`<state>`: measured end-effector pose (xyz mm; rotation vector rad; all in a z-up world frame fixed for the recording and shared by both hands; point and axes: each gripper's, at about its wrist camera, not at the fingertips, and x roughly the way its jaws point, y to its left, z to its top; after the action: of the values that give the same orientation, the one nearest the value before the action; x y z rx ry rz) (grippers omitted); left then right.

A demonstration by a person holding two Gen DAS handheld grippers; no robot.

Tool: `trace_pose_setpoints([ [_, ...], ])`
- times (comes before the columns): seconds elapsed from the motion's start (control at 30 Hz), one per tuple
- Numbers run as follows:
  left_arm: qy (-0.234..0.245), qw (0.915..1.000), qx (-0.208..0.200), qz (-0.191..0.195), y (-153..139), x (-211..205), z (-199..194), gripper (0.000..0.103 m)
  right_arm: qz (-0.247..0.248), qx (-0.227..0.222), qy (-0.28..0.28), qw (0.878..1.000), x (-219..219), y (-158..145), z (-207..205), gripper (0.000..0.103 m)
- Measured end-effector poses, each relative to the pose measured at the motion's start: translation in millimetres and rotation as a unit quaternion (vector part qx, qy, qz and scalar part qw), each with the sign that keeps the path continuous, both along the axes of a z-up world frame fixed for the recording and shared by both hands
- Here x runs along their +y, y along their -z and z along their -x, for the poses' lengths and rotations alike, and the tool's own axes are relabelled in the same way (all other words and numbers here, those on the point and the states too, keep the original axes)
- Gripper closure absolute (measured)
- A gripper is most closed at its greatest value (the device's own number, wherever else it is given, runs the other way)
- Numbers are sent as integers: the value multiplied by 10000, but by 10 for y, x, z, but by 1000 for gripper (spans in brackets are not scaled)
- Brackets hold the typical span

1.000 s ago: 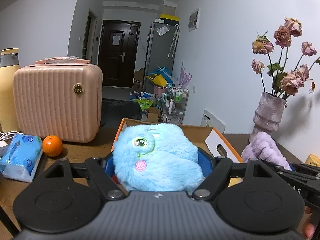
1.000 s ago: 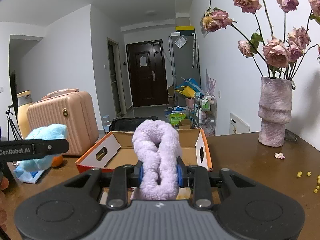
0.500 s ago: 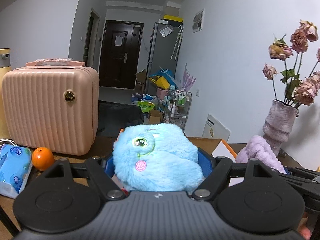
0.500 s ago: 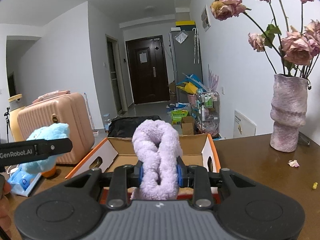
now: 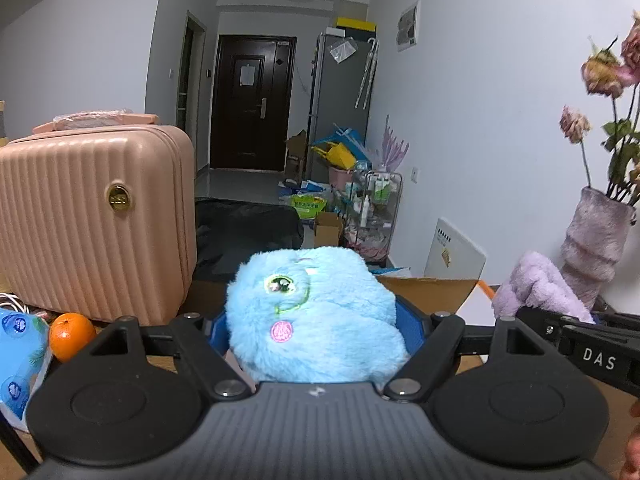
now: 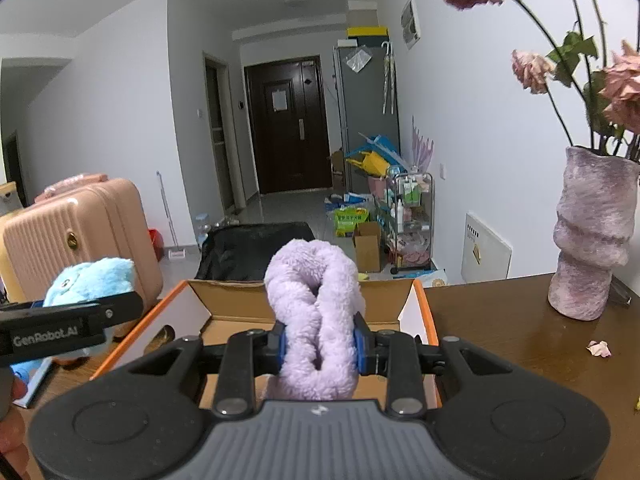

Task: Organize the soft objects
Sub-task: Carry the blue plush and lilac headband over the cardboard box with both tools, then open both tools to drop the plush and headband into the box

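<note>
Above the open orange-edged cardboard box [image 6: 418, 312] on the brown wooden table [image 6: 512, 332] — two grips. Clamped in the right gripper [image 6: 319, 344], blue pads pressed into its sides: a twisted lilac fleece cloth [image 6: 314, 300], over the box's near part. Left of the box, pinched between the widely spread fingers of the left gripper [image 5: 316, 320]: a fluffy sky-blue plush toy [image 5: 316, 316], bulging past the pads. Farther left — a ribbed pink suitcase [image 5: 92, 216].
</note>
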<state>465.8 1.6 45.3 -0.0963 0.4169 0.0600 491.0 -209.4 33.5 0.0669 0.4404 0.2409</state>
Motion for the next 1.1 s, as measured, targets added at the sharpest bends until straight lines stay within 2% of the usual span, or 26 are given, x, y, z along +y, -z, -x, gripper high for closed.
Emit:
trace_pose_setpoints([
  [0.33, -46, 9996, 203, -191, 152, -23, -268, 24, 284, 416, -50, 9987, 84, 139, -349, 74],
  [0.73, -124, 9977, 588, -312, 364, -12, -523, 23, 447, 689, -14, 9966, 161, 277, -579, 72],
  [0.8, -105, 9976, 620, -276, 377, 0, -538, 21, 482, 710, 13, 9963, 172, 291, -590, 65],
  [0.83, -107, 9976, 639, -248, 377, 18, -548, 18, 497, 711, 35, 9962, 177, 296, -601, 57],
  [0.9, -96, 9976, 657, -180, 377, 46, -560, 16, 519, 703, 65, 9962, 157, 301, -594, 53],
  [0.93, -111, 9977, 652, -177, 379, 53, -561, 11, 527, 711, 78, 9960, 154, 304, -594, 51],
  [1.0, -173, 9977, 626, -199, 376, 57, -556, 4, 530, 719, 126, 9959, 128, 299, -588, 40],
  [1.07, -196, 9980, 555, -224, 366, 53, -522, 0, 515, 687, 184, 9961, 111, 290, -578, 14],
  [1.1, -217, 9981, 531, -231, 360, 50, -513, 0, 506, 665, 207, 9963, 106, 281, -568, 9],
])
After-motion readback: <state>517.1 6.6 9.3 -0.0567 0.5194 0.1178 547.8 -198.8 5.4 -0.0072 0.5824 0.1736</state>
